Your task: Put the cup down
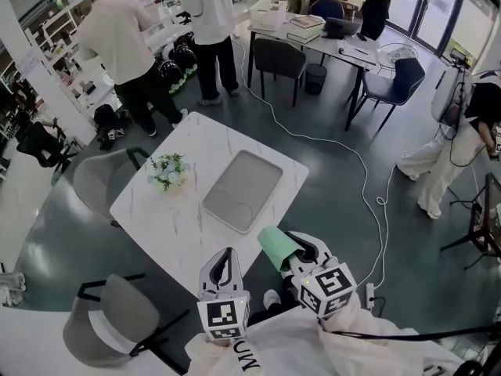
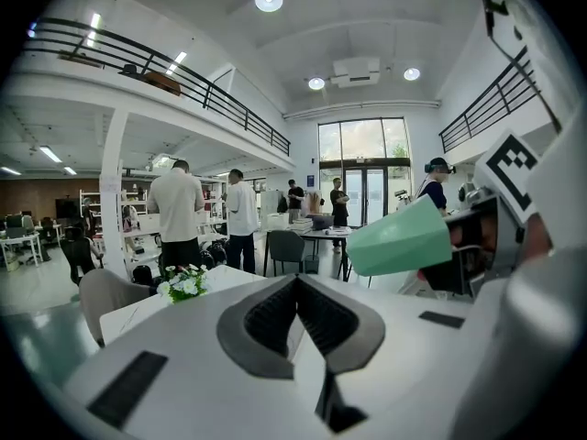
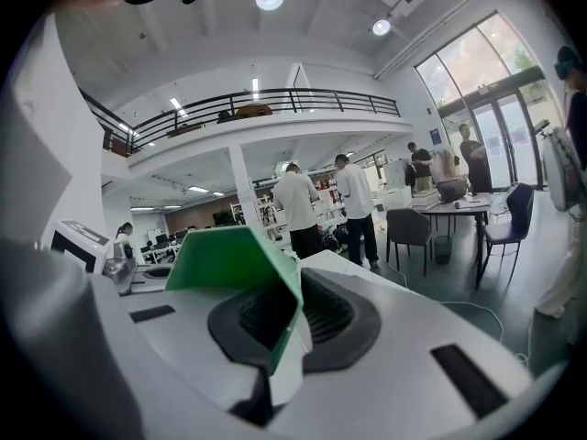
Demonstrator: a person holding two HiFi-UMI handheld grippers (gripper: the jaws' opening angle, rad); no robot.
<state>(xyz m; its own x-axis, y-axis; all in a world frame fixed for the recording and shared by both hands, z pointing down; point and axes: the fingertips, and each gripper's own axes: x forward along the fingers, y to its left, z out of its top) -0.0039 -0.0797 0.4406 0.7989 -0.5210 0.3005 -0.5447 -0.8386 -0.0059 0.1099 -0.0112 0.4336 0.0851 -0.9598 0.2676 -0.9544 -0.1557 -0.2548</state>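
Grippers: two, both low in the head view, just in front of the person's white sleeves.
Left gripper (image 1: pixel 227 255): its jaws are closed together and carry nothing. It hangs above the near edge of the table.
Right gripper (image 1: pixel 297 247): clenched on the cup. One side of the cup's wall, at the rim, is pinched between the two pads.
Cup (image 1: pixel 274 247): one, light green. It is in the air and lies on its side, with the base pointing away from the right gripper toward the table. It is near the table's near corner and stands on nothing.
Table (image 1: pixel 168 225): one white table with a marble pattern, directly ahead of the grippers.
Tray (image 1: pixel 243 190): one, grey, rectangular, flat on the table, just beyond the cup. Nothing lies in it.
Flowers (image 1: pixel 168 171): one small bunch, white and green, on the table to the left of the tray and apart from it.
Grey chairs: two at the white table, one (image 1: pixel 98 180) at its left side, one (image 1: pixel 109 329) at the near left.
Dark chairs: two at the second table, one (image 1: pixel 278 57) in front of it, one (image 1: pixel 398 81) at its right.
Second table (image 1: pixel 344 49): one, further back, with books and papers on it.
Bin (image 1: pixel 315 77): one, dark, under the second table.
Cable (image 1: pixel 368 175): one white line across the dark floor, to the right of the white table.
People: four are plainly seen. Two in white shirts (image 1: pixel 117 37) stand at the shelves, one in dark clothes (image 1: pixel 376 2) stands at the back, and one in white trousers (image 1: pixel 446 155) is at the right.
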